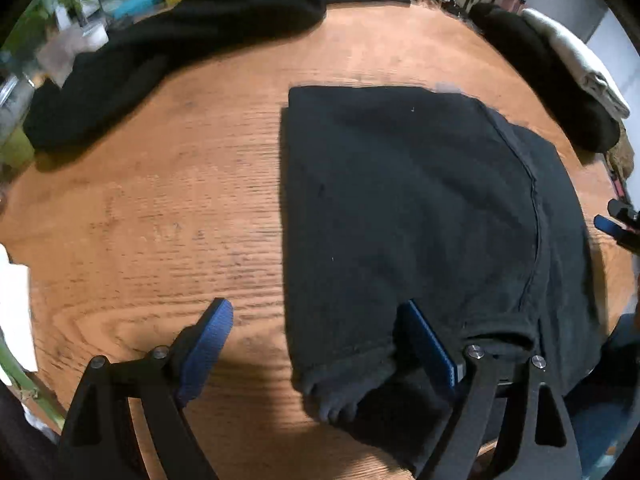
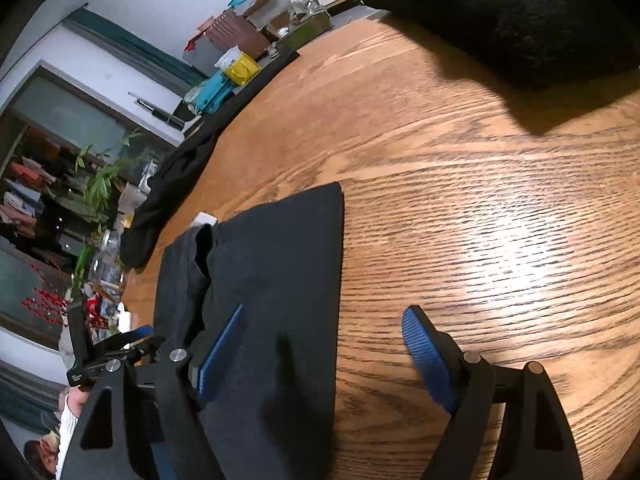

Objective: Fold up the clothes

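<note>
Left wrist view: black shirt lies partly folded on the wood table, flat, near the front edge. Left gripper hangs over its near-left corner, jaws spread wide, nothing gripped; one pad is over bare wood, the other over cloth. Bunched hem or cuff sits between them at the near edge.

Right wrist view: right gripper also wide and empty, straddling the shirt's straight right edge, one pad over cloth, one over table. Left gripper shows at the far left side of this view.

Other dark clothes are piled at the back and a second heap at the right, well apart from the shirt.

Handling guess: soft, light, limp knit; it will sag and drag, not slippery. Best hold looks like the two near corners or the thick hem, pinching all layers together so the fold stays aligned.
</note>
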A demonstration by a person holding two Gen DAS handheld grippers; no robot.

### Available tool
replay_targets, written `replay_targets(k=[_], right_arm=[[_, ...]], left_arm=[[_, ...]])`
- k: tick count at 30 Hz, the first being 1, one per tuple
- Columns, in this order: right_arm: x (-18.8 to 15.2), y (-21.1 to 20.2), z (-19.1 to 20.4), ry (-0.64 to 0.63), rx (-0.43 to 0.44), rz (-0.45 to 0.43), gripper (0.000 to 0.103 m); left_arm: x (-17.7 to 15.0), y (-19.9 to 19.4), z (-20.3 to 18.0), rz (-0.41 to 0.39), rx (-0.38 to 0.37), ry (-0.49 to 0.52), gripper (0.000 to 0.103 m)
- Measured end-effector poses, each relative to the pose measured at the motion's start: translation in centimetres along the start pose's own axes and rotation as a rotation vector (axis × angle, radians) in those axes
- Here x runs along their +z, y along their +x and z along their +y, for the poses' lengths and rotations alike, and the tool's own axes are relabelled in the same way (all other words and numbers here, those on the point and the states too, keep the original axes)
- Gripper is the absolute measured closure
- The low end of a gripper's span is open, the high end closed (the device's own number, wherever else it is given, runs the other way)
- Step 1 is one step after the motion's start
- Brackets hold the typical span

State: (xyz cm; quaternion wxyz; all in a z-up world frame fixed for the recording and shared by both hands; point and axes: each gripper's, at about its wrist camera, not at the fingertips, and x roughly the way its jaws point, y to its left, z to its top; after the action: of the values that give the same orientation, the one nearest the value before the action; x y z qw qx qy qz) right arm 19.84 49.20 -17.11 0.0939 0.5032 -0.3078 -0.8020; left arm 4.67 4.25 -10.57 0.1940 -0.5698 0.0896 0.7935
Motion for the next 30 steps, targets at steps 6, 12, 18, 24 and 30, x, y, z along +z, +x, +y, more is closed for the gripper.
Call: replay_targets(k=[6,12,18,24,30], right_arm=[[-0.1,0.7,-1.2,0.088,0.177,0.08,0.026],[-0.5,0.0,-0.8,0.029,0.054,0.095,0.026],[0.0,-1.3,-0.7,0.016,-0.057,0.118,0.026],[5.3,-0.5,1.1,-0.047,-0.118,0.074,0.026],[7.9,-0.2,1.5,-0.018,-0.007,-0.048,0.025]], left_arm=[[-2.3,-0.9,-0.3,-0.077,0.035,-0.035,0.014],[-4.3,-4.8,2.4,-0.153,-0.027,-0.154,0.015],[-4.3,-8.4,-3.2,-0.197,-0.279,-0.13,0.015],[-5.9,-7.4,-18.2,-0.069,-0.275,0.178,0.015],[-7.3,-4.9,-28.9,-0.145,0.045,0.407,0.015]])
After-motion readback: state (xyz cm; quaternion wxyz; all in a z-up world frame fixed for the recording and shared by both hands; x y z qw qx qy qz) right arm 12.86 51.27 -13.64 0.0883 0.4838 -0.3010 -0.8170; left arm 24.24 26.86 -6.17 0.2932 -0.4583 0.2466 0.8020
